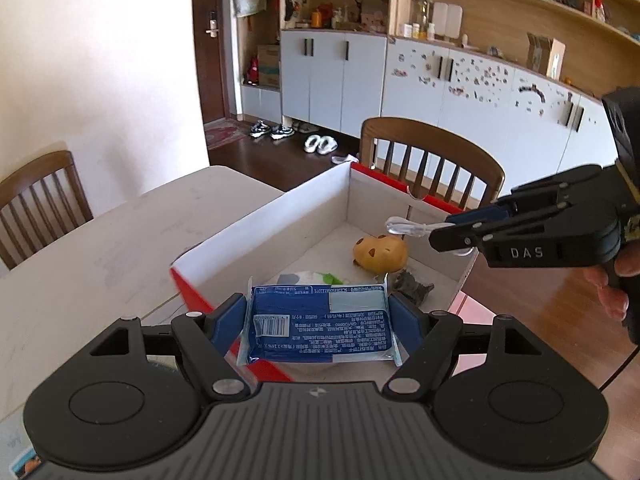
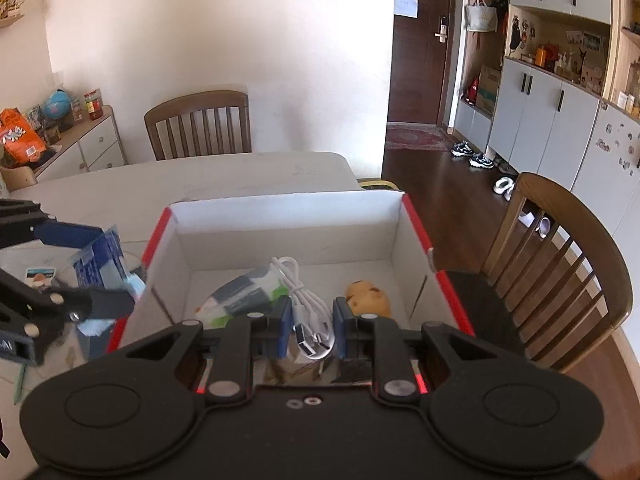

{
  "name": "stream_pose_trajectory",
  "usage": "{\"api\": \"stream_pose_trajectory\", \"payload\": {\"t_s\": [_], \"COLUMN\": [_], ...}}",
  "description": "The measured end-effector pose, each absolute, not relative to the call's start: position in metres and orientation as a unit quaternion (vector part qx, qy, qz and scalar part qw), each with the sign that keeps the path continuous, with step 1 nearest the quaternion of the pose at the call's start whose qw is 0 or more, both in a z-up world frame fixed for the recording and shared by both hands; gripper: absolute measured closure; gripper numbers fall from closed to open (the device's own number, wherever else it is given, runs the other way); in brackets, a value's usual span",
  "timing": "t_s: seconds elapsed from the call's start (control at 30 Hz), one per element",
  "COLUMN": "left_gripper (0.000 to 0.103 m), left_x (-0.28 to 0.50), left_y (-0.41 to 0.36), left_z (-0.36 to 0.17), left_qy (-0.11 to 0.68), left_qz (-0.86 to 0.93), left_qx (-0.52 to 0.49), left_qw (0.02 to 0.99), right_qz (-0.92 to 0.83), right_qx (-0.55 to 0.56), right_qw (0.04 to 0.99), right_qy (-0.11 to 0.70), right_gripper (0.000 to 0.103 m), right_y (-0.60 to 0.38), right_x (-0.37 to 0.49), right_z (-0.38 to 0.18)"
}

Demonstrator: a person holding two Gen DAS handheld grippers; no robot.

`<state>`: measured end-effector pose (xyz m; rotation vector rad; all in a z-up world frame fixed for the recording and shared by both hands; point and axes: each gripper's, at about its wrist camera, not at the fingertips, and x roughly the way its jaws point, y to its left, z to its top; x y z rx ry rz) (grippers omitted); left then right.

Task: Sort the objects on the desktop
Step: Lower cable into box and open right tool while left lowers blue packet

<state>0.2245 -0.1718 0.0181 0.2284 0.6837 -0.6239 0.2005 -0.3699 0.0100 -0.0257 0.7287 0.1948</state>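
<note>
Delivery step: left hand-held gripper [image 1: 320, 316] clamps blue packet [image 1: 318, 322], right hand-held gripper [image 2: 311, 326] clamps white cable [image 2: 308, 312], both over box [image 2: 288, 212]; next, release inside.

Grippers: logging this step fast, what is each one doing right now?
Left gripper: closed on the blue packet.
Right gripper: closed on the coiled white cable.

Both cameras ride just behind their tongs, tilted down, close over the red-and-white box [image 1: 280, 216] on the bench [image 1: 100, 248]. The left view faces the cupboards; the right faces the white wall. Both share the box interior and, seemingly, the far chair [image 2: 200, 124].
</note>
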Motion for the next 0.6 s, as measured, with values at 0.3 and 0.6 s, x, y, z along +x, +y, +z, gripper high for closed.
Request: {"api": "stream_pose_trajectory", "payload": {"t_s": [0.3,0.6], "left_gripper": [0.027,0.027], "left_x": [0.260,0.283], "left_y": [-0.199,-0.220], "left_z": [0.001,-0.018], "left_qy": [0.364,0.384], "left_qz": [-0.297,-0.291], "left_qx": [0.120,0.151], "left_qw": [0.875,0.863], "right_qz": [0.106,0.122], "right_qx": [-0.006,-0.004], "right_qw": [0.921,0.910], "right_qy": [0.374,0.396], "right_gripper": [0.082,0.082], "right_y": [-0.387,-0.383], "right_x": [0.229,0.264], "right_z": [0.003,-0.011]}}
